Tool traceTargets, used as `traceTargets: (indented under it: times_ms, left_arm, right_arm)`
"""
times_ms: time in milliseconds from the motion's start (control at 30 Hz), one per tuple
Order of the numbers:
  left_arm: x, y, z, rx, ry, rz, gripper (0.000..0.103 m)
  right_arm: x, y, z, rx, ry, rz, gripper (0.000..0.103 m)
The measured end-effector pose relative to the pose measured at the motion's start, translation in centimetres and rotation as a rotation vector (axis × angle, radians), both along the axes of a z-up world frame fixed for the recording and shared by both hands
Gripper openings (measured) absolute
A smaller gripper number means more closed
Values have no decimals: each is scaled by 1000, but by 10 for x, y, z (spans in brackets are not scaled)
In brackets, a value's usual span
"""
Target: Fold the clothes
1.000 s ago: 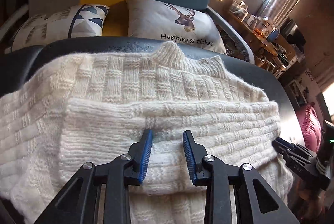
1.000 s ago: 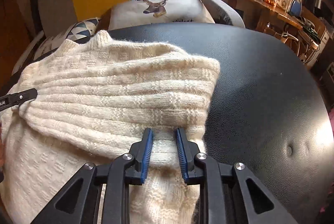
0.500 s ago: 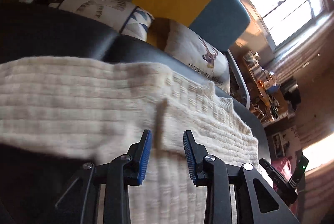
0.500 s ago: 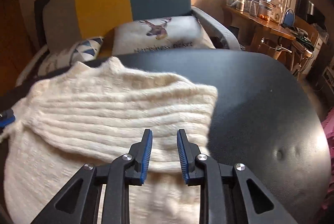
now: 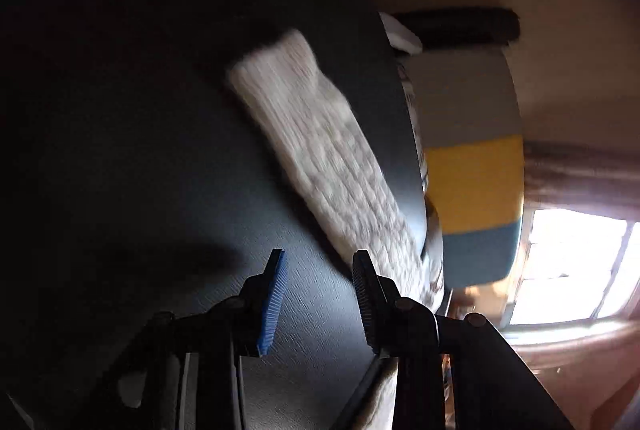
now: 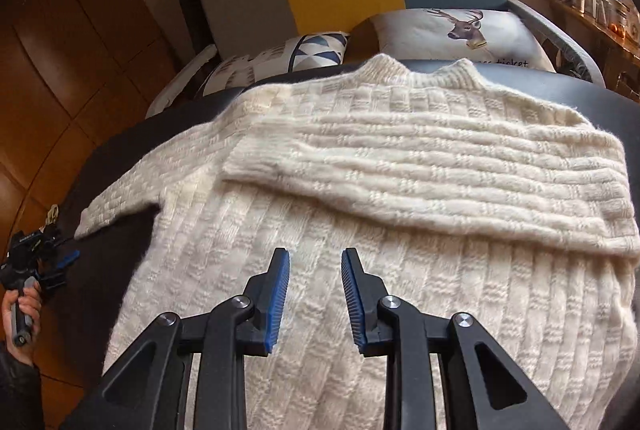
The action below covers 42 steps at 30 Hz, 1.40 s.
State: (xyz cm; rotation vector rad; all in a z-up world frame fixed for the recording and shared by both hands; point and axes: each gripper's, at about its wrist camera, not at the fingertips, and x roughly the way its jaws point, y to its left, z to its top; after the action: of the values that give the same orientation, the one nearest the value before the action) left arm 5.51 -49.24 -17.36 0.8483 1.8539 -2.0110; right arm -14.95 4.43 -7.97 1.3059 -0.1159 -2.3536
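Off at the far left, the left gripper (image 6: 60, 262) sits with its fingers spread and empty, just short of the loose sleeve (image 5: 320, 149), whose length runs away ahead of it across the dark table (image 5: 120, 109). The sweater (image 6: 360, 270) lies directly under the right gripper (image 6: 314, 294), also spread and holding nothing. The left looks nearer that sleeve.

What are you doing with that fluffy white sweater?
A person is folding a cream knit sweater on a black table, using a hand-held gripper in each hand. One sleeve is already folded across the chest. The other sleeve lies stretched out to the side, and the left gripper is near its cuff, open. The right gripper hovers over the sweater's body, open and holding nothing.
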Motion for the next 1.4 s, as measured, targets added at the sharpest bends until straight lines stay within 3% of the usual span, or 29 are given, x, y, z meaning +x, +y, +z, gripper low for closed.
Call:
traceTargets:
  times_ms: [200, 467, 533, 700, 767, 900, 1033, 1233, 1400]
  left_arm:
    - [8, -52, -15, 96, 14, 156, 48]
    - [-8, -68, -26, 193, 24, 258, 49]
    - [-8, -70, -29, 212, 9, 282, 46]
    - [-10, -73, -34, 240, -68, 322, 8]
    - [-14, -72, -30, 220, -87, 329, 8]
    - [-38, -56, -2, 142, -59, 269, 8]
    - [-86, -15, 41, 51, 14, 124, 8]
    - [-174, 92, 99, -57, 111, -183, 8]
    - [-232, 197, 117, -104, 138, -412, 8]
  right_arm:
    - [5, -3, -10, 18, -35, -22, 27]
    - [11, -5, -22, 35, -40, -10, 29]
    - [11, -4, -24, 27, -33, -5, 30]
    - [13, 3, -27, -24, -24, -3, 30]
    - [12, 4, -27, -37, -30, -2, 30]
    - [8, 10, -21, -77, -74, -27, 30]
    - [12, 23, -9, -116, -47, -56, 30]
    - [16, 50, -9, -130, -51, -111, 30]
    - [19, 76, -12, -137, -59, -157, 30]
